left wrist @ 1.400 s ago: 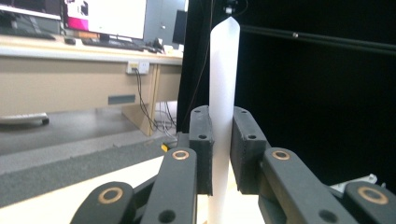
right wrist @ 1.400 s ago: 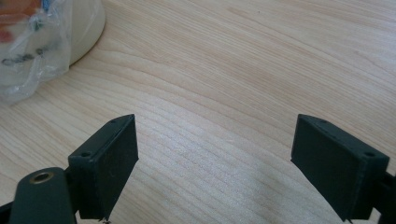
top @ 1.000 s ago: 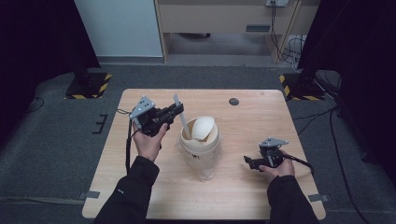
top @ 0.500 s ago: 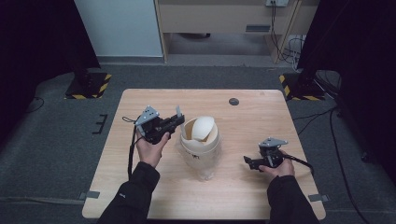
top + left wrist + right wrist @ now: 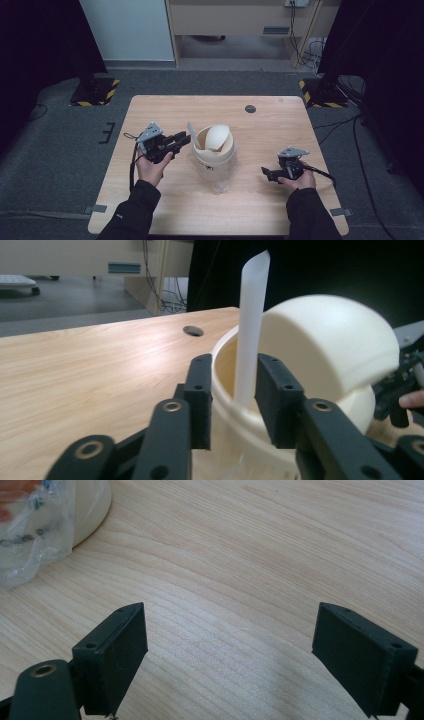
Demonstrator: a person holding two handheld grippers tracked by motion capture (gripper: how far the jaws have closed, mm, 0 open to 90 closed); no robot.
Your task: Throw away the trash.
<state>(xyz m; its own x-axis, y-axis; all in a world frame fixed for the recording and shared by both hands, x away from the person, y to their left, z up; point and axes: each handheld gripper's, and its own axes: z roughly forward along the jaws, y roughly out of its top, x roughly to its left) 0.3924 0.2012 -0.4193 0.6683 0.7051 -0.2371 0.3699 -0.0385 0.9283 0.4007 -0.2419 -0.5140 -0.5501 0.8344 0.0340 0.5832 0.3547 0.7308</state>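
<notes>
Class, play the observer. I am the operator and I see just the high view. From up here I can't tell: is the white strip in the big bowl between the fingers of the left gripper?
Observer: Yes. In the left gripper view the white strip stands upright between the fingers of the left gripper. Its jaws have just been opening, and a gap shows on one side of the strip.
Operator: Where is its lower end?
Observer: Inside the big bowl, just behind the rim, beside the tipped small bowl.
Operator: And the right gripper?
Observer: The right gripper view shows the right gripper open wide over the table, with nothing between its fingers.
</notes>
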